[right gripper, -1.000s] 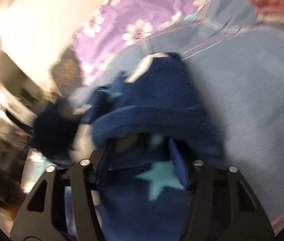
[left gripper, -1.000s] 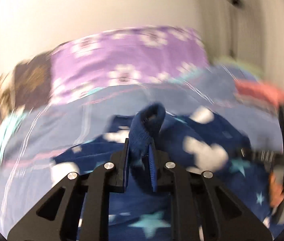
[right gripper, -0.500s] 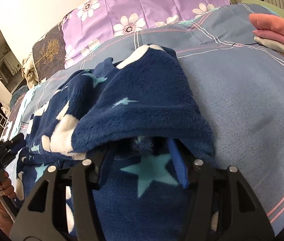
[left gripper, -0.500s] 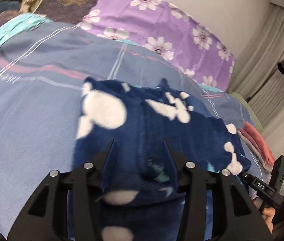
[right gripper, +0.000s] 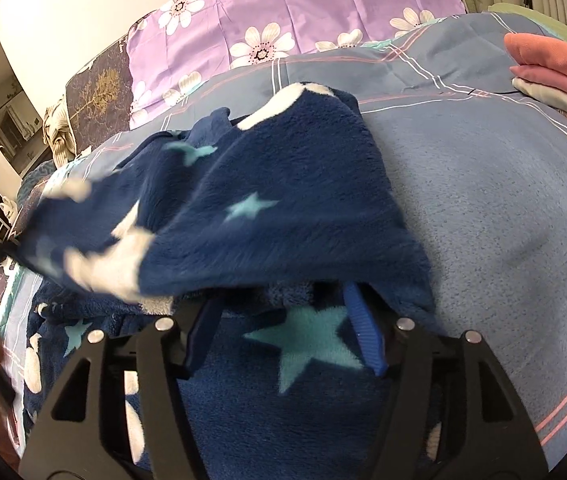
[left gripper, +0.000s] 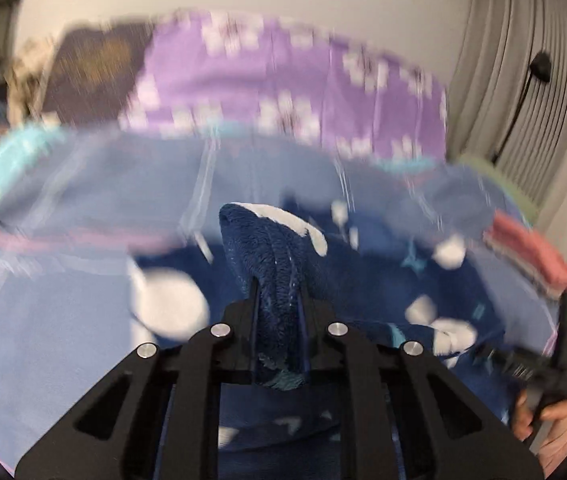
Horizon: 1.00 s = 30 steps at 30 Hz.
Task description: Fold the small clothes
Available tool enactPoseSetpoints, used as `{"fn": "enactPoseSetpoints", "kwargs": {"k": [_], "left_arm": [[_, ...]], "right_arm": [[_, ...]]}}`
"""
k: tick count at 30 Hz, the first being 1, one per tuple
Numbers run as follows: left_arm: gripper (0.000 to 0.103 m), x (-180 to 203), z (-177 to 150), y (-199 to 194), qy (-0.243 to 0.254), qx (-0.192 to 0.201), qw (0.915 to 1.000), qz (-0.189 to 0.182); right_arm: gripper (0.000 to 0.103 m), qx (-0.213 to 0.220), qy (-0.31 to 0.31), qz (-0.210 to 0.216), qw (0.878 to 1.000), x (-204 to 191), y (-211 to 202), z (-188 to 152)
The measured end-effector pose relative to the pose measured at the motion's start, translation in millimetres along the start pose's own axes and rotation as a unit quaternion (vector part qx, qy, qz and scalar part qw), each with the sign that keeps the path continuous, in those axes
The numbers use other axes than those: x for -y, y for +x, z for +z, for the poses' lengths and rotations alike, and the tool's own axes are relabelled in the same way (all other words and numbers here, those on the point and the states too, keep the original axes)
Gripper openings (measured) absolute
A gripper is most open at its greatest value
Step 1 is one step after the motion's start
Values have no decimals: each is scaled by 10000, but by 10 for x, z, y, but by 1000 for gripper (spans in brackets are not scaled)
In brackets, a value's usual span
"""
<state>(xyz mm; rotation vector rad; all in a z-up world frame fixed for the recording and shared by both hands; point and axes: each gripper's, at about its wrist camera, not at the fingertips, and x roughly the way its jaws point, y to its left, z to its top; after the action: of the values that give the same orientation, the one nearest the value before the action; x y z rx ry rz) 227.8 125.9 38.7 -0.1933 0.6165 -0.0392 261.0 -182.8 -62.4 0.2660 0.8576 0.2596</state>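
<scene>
The left gripper has just closed, its jaws pinching a bunched fold of the navy fleece garment. The right gripper has been opening, jaws wide apart over the same garment, whose edge drapes across its fingertips.

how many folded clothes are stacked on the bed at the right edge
3 visible: a coral piece on top, a pink one under it, a pale one at the bottom. More may lie beyond the frame.

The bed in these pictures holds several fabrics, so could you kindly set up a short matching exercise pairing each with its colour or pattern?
Things:
1. fleece garment
2. pillow
3. bedsheet
4. folded stack

Descriptions:
A. purple with white flowers
B. salmon pink on top
C. navy with stars
D. grey-blue with pink and white lines

Pairs: 1-C, 2-A, 3-D, 4-B
</scene>
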Motion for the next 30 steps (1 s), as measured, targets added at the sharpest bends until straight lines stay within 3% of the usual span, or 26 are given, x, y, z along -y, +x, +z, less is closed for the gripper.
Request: {"fn": "enactPoseSetpoints", "kwargs": {"k": [3,8,10,12,15,16,18,20,23,25,27,28,29,30], "left_arm": [[16,-65,109,-147,306,52,9992,258],[16,-203,-327,227,824,-649,9852,1355],[16,-291,-419,278,690,-738,9849,1406],[17,-343,-453,247,456,-705,9896,1164],[50,-315,-426,217,444,-602,9928,935],[51,-285,-427,239,471,-613,9933,858],[50,-207,-492,338,576,-830,9916,804],[12,-161,-567,465,723,-1105,9886,727],[10,-77,-571,395,1013,-931,9851,1032],[10,-21,-481,204,1219,-559,9805,1435],[10,-40,-405,86,1243,-437,9791,1551],[11,-85,-391,71,1208,-535,9806,1446],[12,-113,-400,95,1194,-654,9813,1360],[19,-133,-436,133,1235,-730,9797,1397]], "right_arm": [[62,-4,-87,-69,9999,-29,4,-1],[63,-62,-323,-314,9990,-117,6,-30],[66,-134,-504,-454,9976,-174,-3,-51],[66,-268,-952,-793,9919,-290,-43,-91],[66,-267,-1519,-910,9838,-456,-200,-121],[66,-150,-1632,-766,9835,-490,-298,-106],[63,278,-1715,-473,9837,-525,-552,-53],[63,846,-1601,-255,9831,-484,-762,19],[59,1544,-1231,248,9800,-310,-809,130],[51,1230,-1025,118,9870,-236,-529,188],[34,412,-779,-389,9954,-103,-112,173],[34,148,-624,-407,9971,-32,25,155],[35,182,-576,-384,9974,-22,23,154],[37,269,-627,-399,9969,-49,-39,180]]}}
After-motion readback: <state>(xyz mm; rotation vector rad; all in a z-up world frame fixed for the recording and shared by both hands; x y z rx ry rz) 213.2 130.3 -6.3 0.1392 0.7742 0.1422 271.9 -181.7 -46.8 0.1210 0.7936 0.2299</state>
